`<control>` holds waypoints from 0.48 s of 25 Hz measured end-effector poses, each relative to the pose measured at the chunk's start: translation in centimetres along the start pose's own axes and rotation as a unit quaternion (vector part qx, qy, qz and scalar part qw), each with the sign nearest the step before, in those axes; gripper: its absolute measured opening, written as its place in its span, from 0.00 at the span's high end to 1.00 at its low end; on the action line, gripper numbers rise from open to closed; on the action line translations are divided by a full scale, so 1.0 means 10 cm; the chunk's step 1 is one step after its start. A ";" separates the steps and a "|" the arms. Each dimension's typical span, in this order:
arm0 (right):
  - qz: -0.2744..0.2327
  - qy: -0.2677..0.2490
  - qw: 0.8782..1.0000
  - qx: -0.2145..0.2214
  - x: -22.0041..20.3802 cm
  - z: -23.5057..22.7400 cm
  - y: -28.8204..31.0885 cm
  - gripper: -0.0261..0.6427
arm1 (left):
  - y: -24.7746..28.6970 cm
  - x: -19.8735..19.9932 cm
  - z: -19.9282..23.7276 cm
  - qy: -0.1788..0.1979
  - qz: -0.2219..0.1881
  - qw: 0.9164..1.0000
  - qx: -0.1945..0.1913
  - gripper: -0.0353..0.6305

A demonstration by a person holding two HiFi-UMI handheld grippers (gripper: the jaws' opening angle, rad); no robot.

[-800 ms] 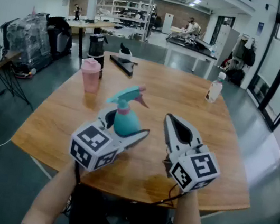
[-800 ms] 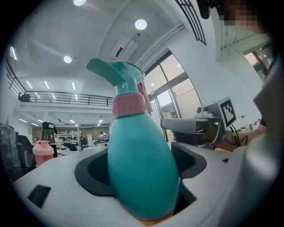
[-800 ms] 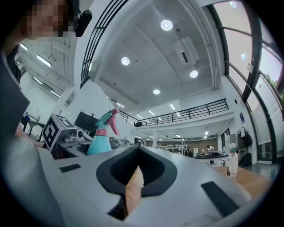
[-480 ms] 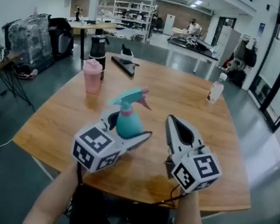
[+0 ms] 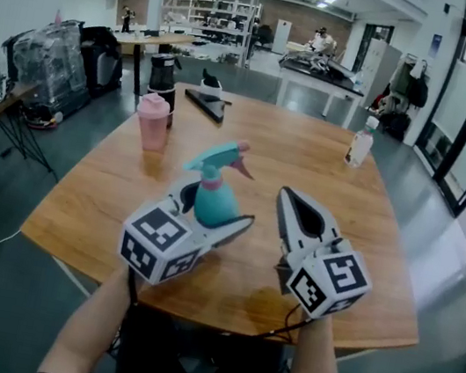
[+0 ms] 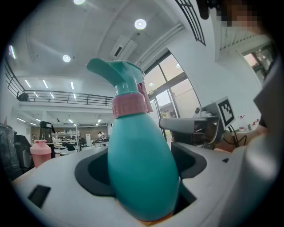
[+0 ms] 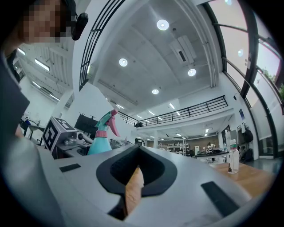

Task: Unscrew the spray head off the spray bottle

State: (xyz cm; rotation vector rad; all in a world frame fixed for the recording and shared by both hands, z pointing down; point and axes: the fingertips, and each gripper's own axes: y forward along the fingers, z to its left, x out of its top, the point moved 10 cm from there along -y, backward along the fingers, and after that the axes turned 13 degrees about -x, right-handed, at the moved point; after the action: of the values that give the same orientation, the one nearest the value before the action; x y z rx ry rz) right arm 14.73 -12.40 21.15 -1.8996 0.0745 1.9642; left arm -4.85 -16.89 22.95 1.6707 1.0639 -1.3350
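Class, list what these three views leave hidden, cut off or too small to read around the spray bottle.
1. Spray bottle base: head view and left gripper view, covered by the left gripper.
2. Clear bottle label print: head view, too small.
3. Dark object at the table far edge: head view, too small to identify.

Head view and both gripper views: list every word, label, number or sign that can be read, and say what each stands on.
No text can be read anywhere.
Left marker cube, right marker cube: black-and-white square patterns, no letters.
Clear bottle: label too small to read.
Spray bottle, pink cup: no print shows.
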 end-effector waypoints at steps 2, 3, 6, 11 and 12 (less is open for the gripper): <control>-0.001 0.000 1.000 0.004 -0.01 -0.01 0.00 0.94 | 0.01 0.00 0.00 0.000 0.000 1.000 0.000 0.34; -0.001 0.000 1.000 0.006 -0.02 -0.01 0.00 0.94 | 0.01 0.00 0.00 -0.001 0.000 1.000 0.000 0.34; -0.002 0.002 1.000 0.009 0.02 -0.01 -0.03 0.94 | -0.01 0.03 -0.01 -0.006 -0.005 1.000 0.002 0.34; -0.005 0.005 1.000 0.007 0.02 -0.06 -0.04 0.94 | 0.01 0.00 -0.03 -0.008 0.003 1.000 0.002 0.34; -0.004 0.005 1.000 0.007 0.02 -0.07 -0.03 0.94 | 0.02 0.00 -0.02 -0.007 0.005 1.000 0.001 0.34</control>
State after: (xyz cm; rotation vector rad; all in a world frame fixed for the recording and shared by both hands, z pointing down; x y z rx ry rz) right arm 15.50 -12.25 21.02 -1.8993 0.0827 1.9438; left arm -4.56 -16.83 23.03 1.6635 1.0454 -1.3393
